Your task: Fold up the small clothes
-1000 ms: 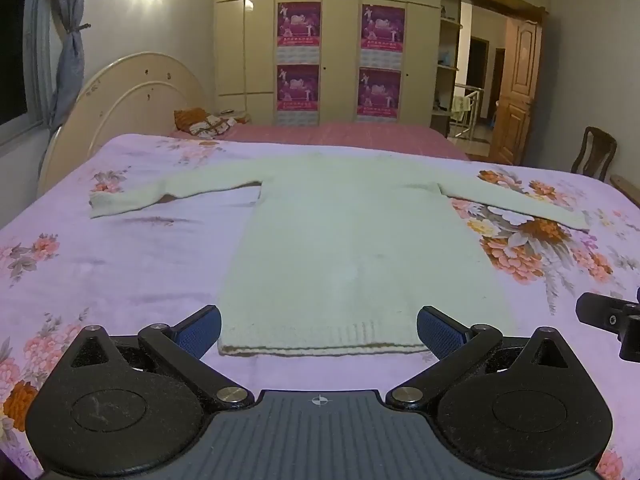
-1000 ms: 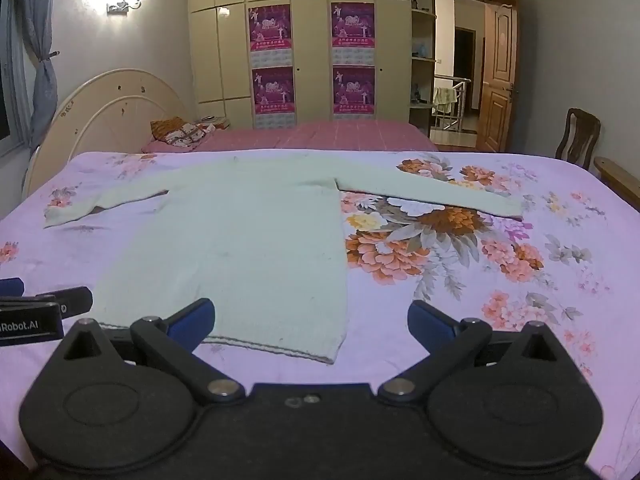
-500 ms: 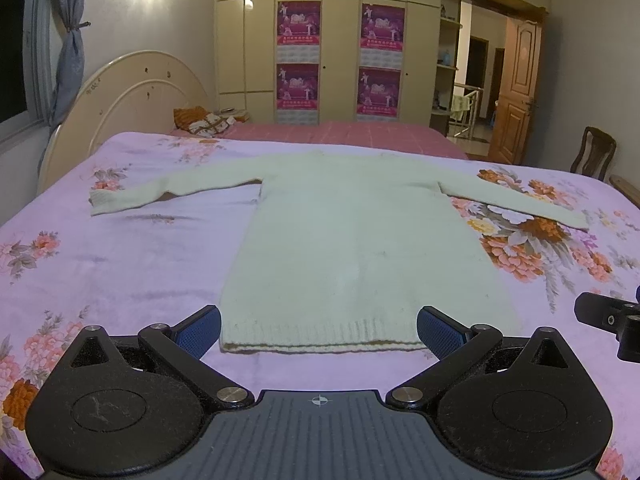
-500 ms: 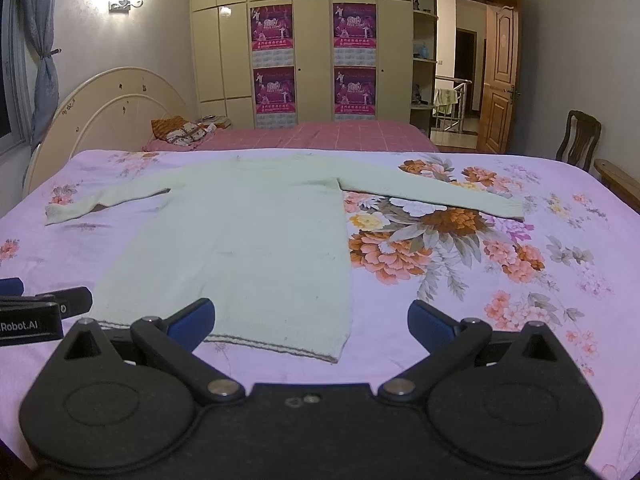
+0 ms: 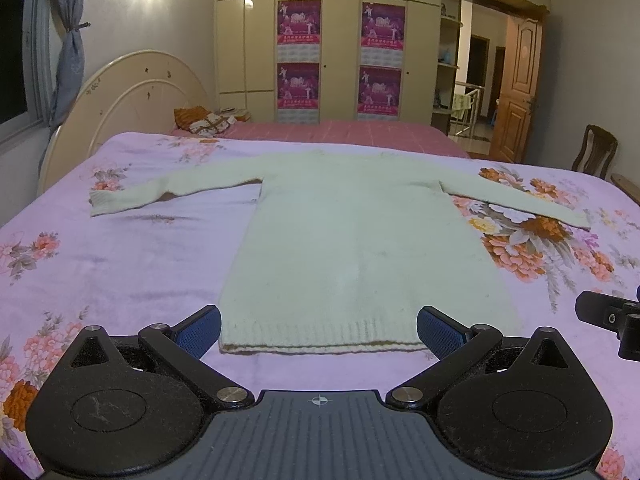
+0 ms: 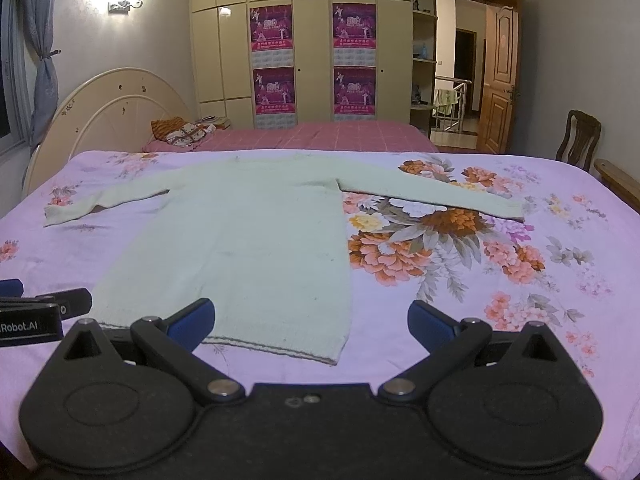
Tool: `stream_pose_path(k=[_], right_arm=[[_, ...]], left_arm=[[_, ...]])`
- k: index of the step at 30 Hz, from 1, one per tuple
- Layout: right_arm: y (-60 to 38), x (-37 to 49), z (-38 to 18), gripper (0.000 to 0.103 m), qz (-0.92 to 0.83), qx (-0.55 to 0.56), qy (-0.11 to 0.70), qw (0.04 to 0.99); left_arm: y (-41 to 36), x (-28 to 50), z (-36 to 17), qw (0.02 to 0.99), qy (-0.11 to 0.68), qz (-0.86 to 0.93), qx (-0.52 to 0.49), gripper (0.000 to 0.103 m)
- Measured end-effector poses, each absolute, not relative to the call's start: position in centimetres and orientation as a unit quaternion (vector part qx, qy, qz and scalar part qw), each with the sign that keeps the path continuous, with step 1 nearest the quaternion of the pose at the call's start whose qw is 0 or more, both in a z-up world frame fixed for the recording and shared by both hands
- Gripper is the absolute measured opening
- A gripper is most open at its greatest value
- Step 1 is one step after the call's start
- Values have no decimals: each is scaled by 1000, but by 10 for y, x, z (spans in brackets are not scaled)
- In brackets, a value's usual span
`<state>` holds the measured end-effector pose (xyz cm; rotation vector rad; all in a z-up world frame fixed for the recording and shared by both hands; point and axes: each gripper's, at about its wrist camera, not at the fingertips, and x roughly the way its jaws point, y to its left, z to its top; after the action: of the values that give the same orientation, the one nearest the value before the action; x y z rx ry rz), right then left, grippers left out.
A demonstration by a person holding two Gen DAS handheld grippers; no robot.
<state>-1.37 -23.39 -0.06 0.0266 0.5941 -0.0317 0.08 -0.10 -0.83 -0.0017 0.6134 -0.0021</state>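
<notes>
A pale green long-sleeved sweater (image 5: 352,240) lies flat on the floral purple bedspread (image 5: 120,264), sleeves spread left and right, hem nearest me. It also shows in the right wrist view (image 6: 248,240). My left gripper (image 5: 319,330) is open and empty, hovering just before the hem, jaws wide at either side of it. My right gripper (image 6: 310,320) is open and empty, near the hem's right corner. Each gripper's tip shows at the edge of the other's view.
A cream headboard (image 5: 132,108) stands at the left. A second bed with a pink cover (image 5: 340,132) and a wardrobe with posters (image 5: 340,56) lie beyond. A wooden chair (image 5: 592,152) and an open door (image 5: 520,92) are at the right.
Both grippers have drawn back and risen slightly, so the sweater sits a little farther off. Jaws stay open. The sweater has not moved.
</notes>
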Motion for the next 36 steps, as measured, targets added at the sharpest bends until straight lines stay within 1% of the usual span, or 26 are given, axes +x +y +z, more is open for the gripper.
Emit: stream_pose_path(k=[36], right_arm=[[-235,-13,-1,102,-14,14,293,956]], left_arm=[[-3,3,-7,953,303,0,6,103]])
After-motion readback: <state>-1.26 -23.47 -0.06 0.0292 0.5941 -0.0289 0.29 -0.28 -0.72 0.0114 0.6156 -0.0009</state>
